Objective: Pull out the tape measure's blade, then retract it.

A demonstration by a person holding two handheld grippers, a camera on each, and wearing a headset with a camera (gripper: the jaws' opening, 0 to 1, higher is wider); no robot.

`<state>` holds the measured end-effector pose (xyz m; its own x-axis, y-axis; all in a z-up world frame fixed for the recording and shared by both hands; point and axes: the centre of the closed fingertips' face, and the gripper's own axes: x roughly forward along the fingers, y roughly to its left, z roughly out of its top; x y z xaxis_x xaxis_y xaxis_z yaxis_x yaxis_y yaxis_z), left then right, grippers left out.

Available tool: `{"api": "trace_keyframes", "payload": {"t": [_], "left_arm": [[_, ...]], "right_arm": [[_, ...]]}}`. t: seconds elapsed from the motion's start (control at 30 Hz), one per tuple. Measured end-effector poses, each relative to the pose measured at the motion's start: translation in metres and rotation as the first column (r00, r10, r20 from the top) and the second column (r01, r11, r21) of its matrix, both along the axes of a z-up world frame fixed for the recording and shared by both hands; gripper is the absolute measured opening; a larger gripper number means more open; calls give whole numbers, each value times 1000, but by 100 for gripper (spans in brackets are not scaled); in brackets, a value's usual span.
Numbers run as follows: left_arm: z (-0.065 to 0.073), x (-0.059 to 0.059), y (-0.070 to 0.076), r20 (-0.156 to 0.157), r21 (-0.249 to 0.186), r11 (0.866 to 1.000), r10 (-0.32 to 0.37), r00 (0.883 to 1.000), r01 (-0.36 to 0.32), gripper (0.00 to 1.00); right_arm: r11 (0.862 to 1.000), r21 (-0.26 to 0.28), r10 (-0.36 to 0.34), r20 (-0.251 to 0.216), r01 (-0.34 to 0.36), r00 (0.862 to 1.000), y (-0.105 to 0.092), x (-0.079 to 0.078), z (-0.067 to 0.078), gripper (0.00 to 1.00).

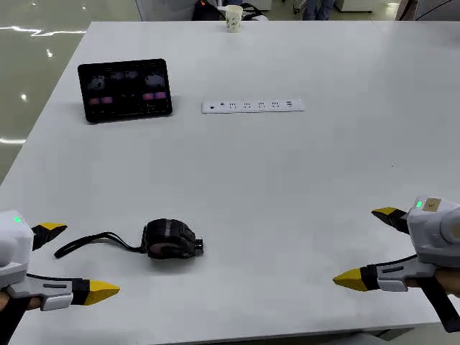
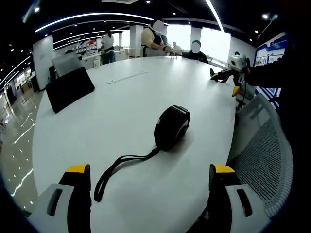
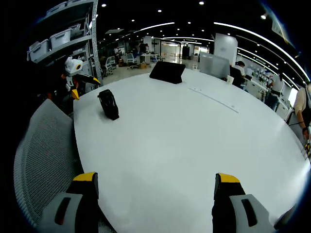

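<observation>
I have the left gripper (image 1: 80,259) over the table's (image 1: 302,180) near left corner, its yellow-tipped jaws wide apart with nothing between them. The right gripper (image 1: 364,246) hangs above the near right corner, jaws likewise spread and empty. The one container is a paper cup (image 1: 233,18) standing upright at the middle of the far edge; from my feeds I cannot tell what is in it. The tape measure (image 1: 171,239), a black case, rests on the table close to the near edge, left of the middle and just ahead of the left gripper, well apart from the right one. Its black wrist strap (image 1: 90,242) trails along the surface toward the left edge, ending between the left jaws. Toward the far left corner a dark tablet (image 1: 125,89) leans propped with its screen lit, and a white power strip (image 1: 252,106) lies flat beside it, nearer the middle. The tabletop is plain white. A grey mesh chair (image 2: 262,145) stands at the near edge, glossy floor (image 1: 36,65) reflects ceiling lights past the left edge, and shelving (image 3: 63,34) holds bins
</observation>
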<state>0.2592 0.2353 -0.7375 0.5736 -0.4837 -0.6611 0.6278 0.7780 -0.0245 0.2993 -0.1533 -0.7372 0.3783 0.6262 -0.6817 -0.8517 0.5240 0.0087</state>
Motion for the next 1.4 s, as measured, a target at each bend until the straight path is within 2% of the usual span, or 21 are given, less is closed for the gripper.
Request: {"api": "trace_keyframes", "payload": {"t": [0.13,0.27,0.37,0.47,0.7,0.77,0.83,0.97,1.17,1.4], "left_arm": [[-4,1,-2,-13,22,999,-28,1000,28,99],[-7,1,-5,-29,23,999,-46,999,46,99],[-10,0,-10,-52,16,998,-66,997,67,99],[-15,-1,-16,-72,31,994,-104,992,107,99],[-17,1,-28,-95,29,986,-160,983,163,98],[-17,0,-31,-113,27,981,-187,976,192,95],[-17,2,-32,-119,43,975,-210,970,217,94],[-14,8,-37,-142,48,963,-256,956,265,90],[-8,21,-49,-133,64,948,-302,944,312,91],[-7,29,-61,-131,95,921,-366,921,379,90]], "right_arm": [[999,2,53,-1,-53,999,13,-4,-7,99],[997,-19,74,-13,-74,997,19,-4,-16,99],[996,-16,82,-27,-83,996,21,0,-22,99],[995,-17,94,-30,-95,995,26,4,-23,99],[995,-5,103,-37,-103,994,38,13,-18,99],[995,6,103,-52,-103,993,43,15,-15,99],[994,27,111,-55,-109,992,51,17,-10,99],[990,16,139,-47,-139,989,62,22,-7,99],[984,-8,175,-65,-176,982,74,21,-12,99],[973,-28,229,-44,-231,972,90,23,-15,99]]}}
